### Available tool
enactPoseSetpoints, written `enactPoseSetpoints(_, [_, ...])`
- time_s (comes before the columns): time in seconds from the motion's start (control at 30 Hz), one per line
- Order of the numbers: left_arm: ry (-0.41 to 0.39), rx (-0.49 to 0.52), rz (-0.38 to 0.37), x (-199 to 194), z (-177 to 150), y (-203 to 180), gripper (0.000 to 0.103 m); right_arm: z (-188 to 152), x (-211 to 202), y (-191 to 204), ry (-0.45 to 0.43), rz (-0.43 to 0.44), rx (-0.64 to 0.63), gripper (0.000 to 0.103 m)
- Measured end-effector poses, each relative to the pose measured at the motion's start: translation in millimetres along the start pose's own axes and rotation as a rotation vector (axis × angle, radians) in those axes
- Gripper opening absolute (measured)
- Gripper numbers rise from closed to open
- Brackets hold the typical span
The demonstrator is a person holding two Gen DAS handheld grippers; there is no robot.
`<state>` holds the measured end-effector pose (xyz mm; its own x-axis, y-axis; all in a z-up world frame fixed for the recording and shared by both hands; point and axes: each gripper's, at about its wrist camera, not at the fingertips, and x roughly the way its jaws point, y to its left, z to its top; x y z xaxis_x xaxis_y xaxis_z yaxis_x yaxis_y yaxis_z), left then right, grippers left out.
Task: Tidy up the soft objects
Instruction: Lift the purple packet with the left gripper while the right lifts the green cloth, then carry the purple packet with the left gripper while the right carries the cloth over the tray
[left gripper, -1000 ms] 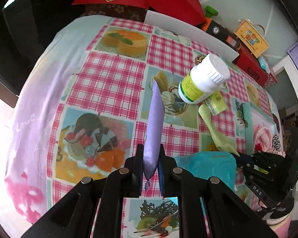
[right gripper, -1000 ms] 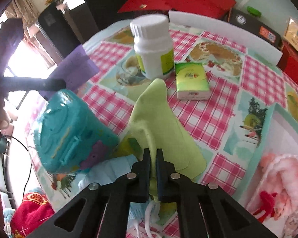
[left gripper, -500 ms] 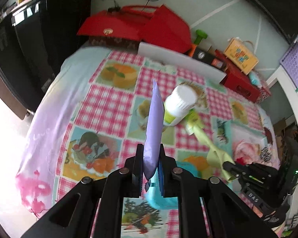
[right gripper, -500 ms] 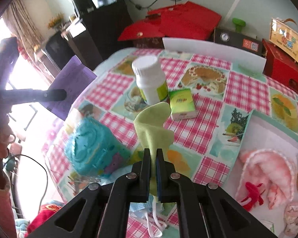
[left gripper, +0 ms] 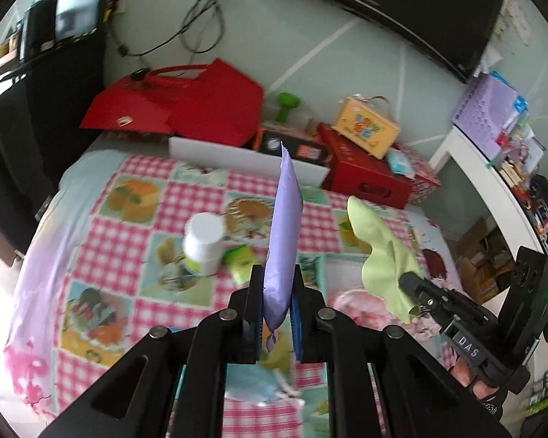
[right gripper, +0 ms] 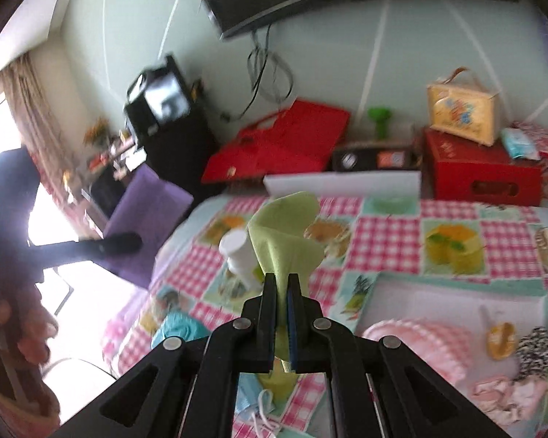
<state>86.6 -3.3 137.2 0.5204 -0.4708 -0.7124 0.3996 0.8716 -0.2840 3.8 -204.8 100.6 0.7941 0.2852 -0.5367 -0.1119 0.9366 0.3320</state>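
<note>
My left gripper (left gripper: 277,306) is shut on a flat lilac pouch (left gripper: 283,241) that stands up edge-on between the jaws, high above the checked tablecloth (left gripper: 139,197). My right gripper (right gripper: 282,314) is shut on a light green cloth (right gripper: 285,233) that fans out above its fingers. In the left wrist view the right gripper (left gripper: 411,288) shows at the right with the green cloth (left gripper: 380,252) hanging from it. The right wrist view shows the left gripper (right gripper: 128,242) at the left, holding the lilac pouch (right gripper: 146,226).
On the table are a white bottle (left gripper: 202,244), a small green pack (left gripper: 241,261), a teal toy (right gripper: 179,328) and a face mask (right gripper: 255,398). A tray (right gripper: 456,284) at the right holds pink knitwear (right gripper: 420,339). Red boxes (right gripper: 482,175) and a white board (right gripper: 343,184) line the far edge.
Both grippers rose well above the table with the pouch and the green cloth still held. The green cloth has come up off the table and hangs free.
</note>
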Motion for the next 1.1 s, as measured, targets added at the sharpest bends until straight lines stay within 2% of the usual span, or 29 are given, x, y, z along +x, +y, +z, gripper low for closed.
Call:
enactPoseSetpoints(0.13, [-0.012, 0.031, -0.023, 7.9, 0.2, -29.7, 0.012, 8.4, -30.0, -19.7, -0.064, -0.075, 0.022, 0.005])
enactPoseSetpoints(0.3, [0.017, 0.067, -0.070, 30.9, -5.0, -64.5, 0.012, 10.5, -55.8, -54.6, -0.101, -0.191, 0.077, 0.005])
enactPoseSetpoints(0.5, [0.077, 0.097, -0.129, 65.6, -20.6, -101.1, 0.012, 6.5, -77.0, -100.7, -0.106, -0.401, 0.173, 0.005])
enactPoseSetpoints(0.67, [0.117, 0.117, -0.194, 90.6, -35.1, -128.1, 0.012, -0.6, -82.7, -131.1, -0.074, -0.558, 0.220, 0.005])
enactPoseSetpoints(0.87, [0.167, 0.120, -0.254, 119.5, -52.1, -148.6, 0.012, -9.8, -80.9, -150.0, -0.028, -0.647, 0.254, 0.005])
enactPoseSetpoints(1.1, [0.205, 0.080, -0.289, 146.5, -62.8, -148.4, 0.012, -17.3, -68.0, -163.0, 0.038, -0.669, 0.291, 0.005])
